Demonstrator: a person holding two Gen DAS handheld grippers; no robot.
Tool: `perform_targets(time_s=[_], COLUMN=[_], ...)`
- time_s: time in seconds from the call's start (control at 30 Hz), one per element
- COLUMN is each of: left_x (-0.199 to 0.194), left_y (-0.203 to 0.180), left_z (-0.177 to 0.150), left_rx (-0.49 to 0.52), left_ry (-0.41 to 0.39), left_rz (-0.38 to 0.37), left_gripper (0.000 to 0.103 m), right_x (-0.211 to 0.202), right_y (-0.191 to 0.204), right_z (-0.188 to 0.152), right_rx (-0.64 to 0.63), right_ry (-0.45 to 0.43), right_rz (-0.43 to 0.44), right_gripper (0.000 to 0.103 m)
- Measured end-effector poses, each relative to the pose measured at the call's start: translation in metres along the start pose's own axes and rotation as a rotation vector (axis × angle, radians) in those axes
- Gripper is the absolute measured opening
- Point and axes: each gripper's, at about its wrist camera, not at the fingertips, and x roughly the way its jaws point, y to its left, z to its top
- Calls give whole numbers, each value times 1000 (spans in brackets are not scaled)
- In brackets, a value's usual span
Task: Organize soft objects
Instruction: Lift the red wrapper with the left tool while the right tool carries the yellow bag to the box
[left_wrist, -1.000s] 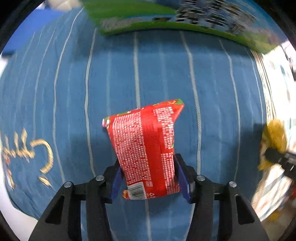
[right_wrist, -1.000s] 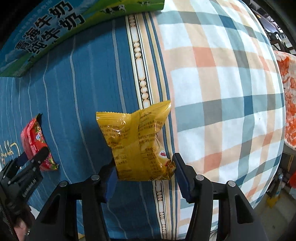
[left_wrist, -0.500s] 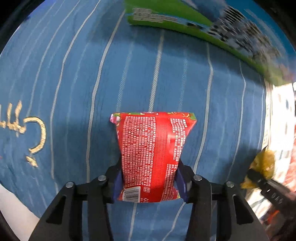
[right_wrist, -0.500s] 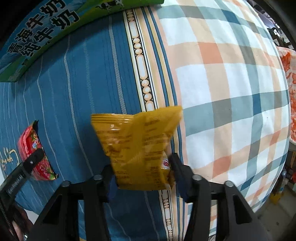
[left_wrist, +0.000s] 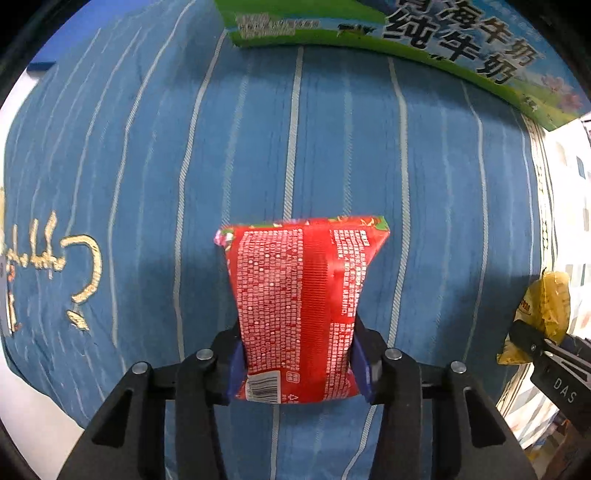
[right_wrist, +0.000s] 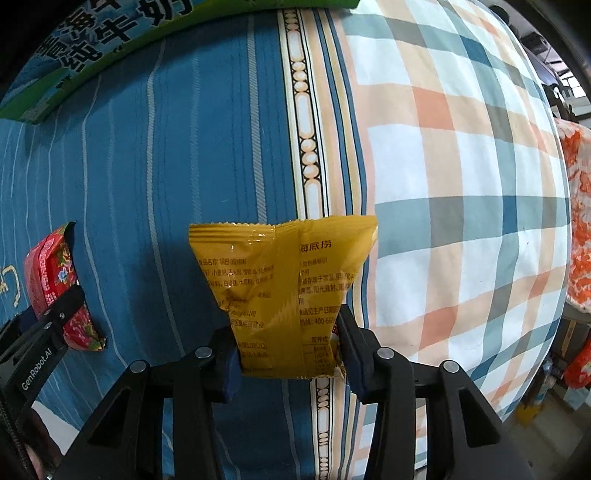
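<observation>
My left gripper (left_wrist: 297, 363) is shut on a red snack packet (left_wrist: 297, 295) and holds it above the blue striped cloth (left_wrist: 184, 155). My right gripper (right_wrist: 286, 350) is shut on a yellow snack packet (right_wrist: 280, 280), held over the seam between the blue cloth (right_wrist: 184, 166) and the plaid cloth (right_wrist: 461, 184). The red packet also shows in the right wrist view (right_wrist: 55, 280), at the far left in the other gripper. The yellow packet shows at the right edge of the left wrist view (left_wrist: 543, 306).
A green and blue milk carton box (left_wrist: 406, 33) lies along the far edge of the blue cloth, also in the right wrist view (right_wrist: 92, 48). Gold embroidery (left_wrist: 74, 269) marks the cloth at left. An orange patterned fabric (right_wrist: 580, 221) lies at the far right.
The left gripper has turned and moved toward the milk box, with the red packet now straight. The right gripper has shifted slightly with the yellow packet; both stay shut.
</observation>
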Motion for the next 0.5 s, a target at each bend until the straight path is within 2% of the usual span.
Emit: perform_targets(time_s=[0.13,0.3,0.5], left_x=[-34,-100,-151], left_y=[-7,-16,-16], left_z=[-10,-21,-28], left_rx=[27,57,63], left_ry=[-76,-206,-264], left_rz=[2,-7,-42], left_gripper=[43,43,43], right_x=[-18,-68,-135], right_y=[3,-1,2], right_z=[-8,-19,-39], right_rx=[-6,-32,-64], right_ry=[-39,-156,-290], right_rz=[40,73,91], right_gripper=[46,45,46])
